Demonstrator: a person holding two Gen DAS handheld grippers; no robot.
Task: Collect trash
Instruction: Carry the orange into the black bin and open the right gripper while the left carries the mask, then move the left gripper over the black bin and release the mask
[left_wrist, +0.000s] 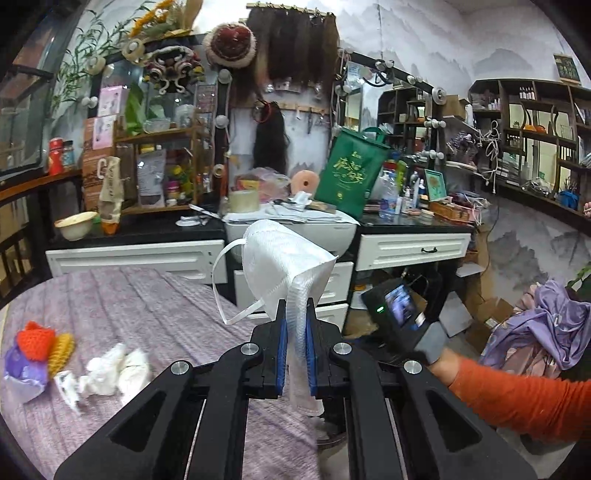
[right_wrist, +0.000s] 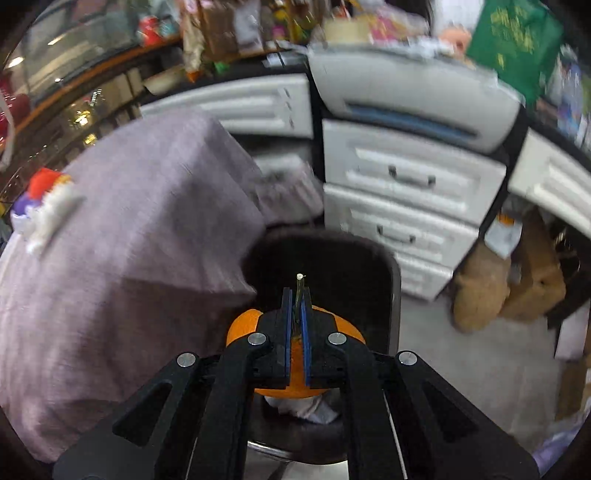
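White woven face mask pinched by one edge in left claw, lifted clear of purple-clothed surface. Right claw nips the stem of an orange over black bin, likely for dropping. Crumpled tissues remain.

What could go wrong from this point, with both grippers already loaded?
The left gripper pinches the white fabric face mask only by one edge, so it may slip out. The right gripper holds the round orange fruit only by its thin green stem, which could snap before reaching the black bin. The crumpled white tissues might be forgotten.
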